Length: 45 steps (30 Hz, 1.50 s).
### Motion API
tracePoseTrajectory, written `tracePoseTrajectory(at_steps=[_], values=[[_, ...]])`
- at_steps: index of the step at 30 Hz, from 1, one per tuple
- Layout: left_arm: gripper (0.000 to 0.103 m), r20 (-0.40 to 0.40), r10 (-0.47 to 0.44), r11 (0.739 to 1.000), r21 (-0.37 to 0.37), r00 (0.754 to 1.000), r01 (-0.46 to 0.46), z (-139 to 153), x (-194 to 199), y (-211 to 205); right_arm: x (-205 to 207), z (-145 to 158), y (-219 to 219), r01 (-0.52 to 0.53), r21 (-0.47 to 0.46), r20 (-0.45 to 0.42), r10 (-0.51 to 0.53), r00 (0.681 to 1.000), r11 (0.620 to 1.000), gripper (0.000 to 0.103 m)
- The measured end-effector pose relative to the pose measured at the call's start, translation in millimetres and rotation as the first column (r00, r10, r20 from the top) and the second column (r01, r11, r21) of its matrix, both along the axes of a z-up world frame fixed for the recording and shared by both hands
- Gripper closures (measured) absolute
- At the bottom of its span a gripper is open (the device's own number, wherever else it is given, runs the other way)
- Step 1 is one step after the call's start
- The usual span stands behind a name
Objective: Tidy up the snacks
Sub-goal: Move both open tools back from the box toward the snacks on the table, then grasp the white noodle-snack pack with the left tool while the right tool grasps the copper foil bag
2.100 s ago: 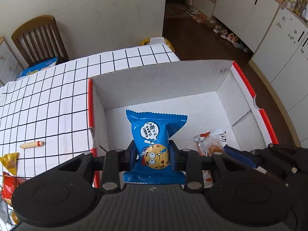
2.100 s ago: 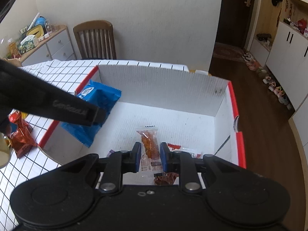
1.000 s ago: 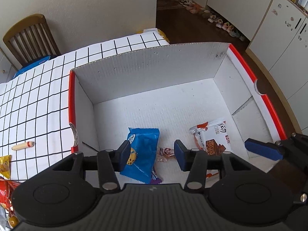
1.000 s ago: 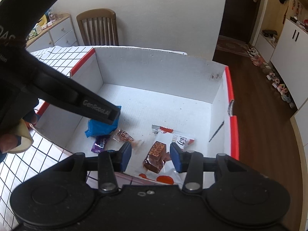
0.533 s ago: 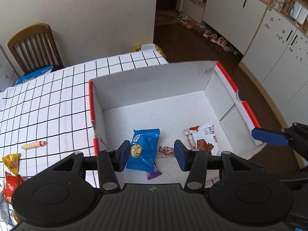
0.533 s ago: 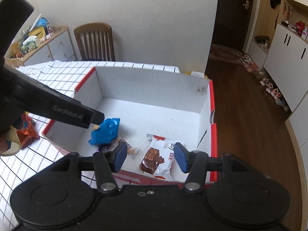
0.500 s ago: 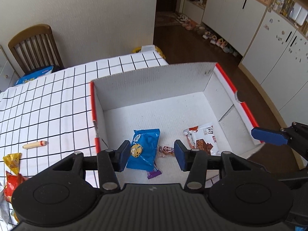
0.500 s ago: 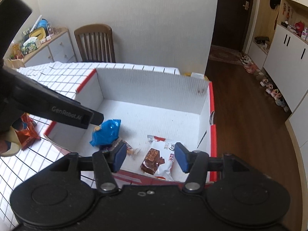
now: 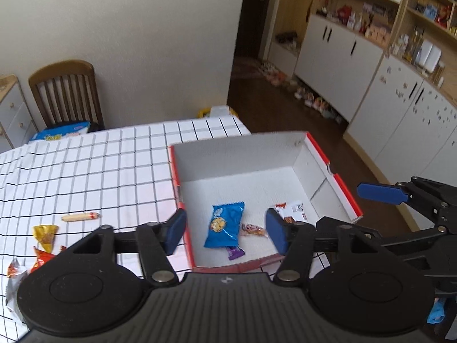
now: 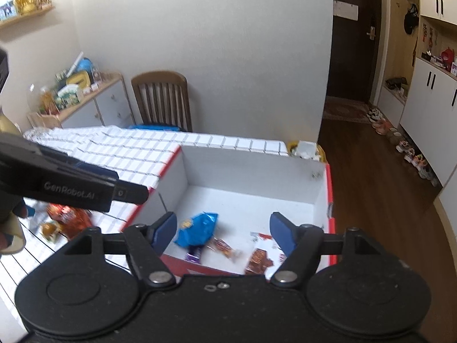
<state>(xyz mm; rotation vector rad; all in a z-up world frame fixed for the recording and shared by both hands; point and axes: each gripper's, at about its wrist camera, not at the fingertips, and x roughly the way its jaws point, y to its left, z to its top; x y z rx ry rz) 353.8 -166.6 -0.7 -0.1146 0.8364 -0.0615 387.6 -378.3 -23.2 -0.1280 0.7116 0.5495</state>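
A white cardboard box with a red rim [image 9: 322,154] [image 10: 328,188] stands on the checked tablecloth. Inside lie a blue cookie packet [image 9: 224,223] [image 10: 197,228], a small purple candy [image 9: 235,253] [image 10: 192,254], a small brown wrapped candy [image 9: 251,229] [image 10: 224,247] and a white-and-brown snack bag [image 9: 292,210] [image 10: 261,257]. My left gripper [image 9: 225,230] is open and empty, held above the box's near edge. My right gripper [image 10: 222,230] is open and empty, above the box's near right side; it also shows in the left wrist view [image 9: 380,193].
On the cloth left of the box lie a sausage stick [image 9: 80,216], a yellow packet [image 9: 45,233] and red and silver packets [image 9: 40,258] [image 10: 67,217]. A wooden chair [image 9: 65,94] with a blue bag on it stands behind the table. A sideboard [image 10: 94,105] is at far left.
Both grippers have let go of their snacks, opened wide and pulled up and back from the box. The blue packet and the snack bag now lie in the box.
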Motion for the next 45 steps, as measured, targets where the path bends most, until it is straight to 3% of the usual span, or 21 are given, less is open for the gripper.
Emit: tracePoseTrajectory(at_steps=[12,16,25,33,45], values=[[0.039,0.093,0.000,0.999,0.033,0.996,-0.003,12,-64,58,-43,23,41,-0.043,0.068,0.070,0.038,0.997,0.997,0.011],[0.025,0.121,0.001,0.999,0.038,0.993,-0.006,14,-86,81,-60,27,59,-0.062,0.093,0.090,0.054,0.995,0.994,0.001],[0.025,0.151,0.010,0.999,0.033,0.988,-0.015,14,-119,136,-93,26,108,-0.094,0.109,0.118,0.081,0.990,0.990,0.000],[0.025,0.134,0.054,0.998,0.010,0.990,-0.056,1,-137,194,-108,15,148,-0.107,0.145,0.080,0.096,0.992,0.984,0.000],[0.025,0.066,0.165,0.985,0.042,0.984,-0.168,-40,-146,279,-106,-25,206,-0.093,0.066,0.047,0.090,0.995,0.993,0.000]])
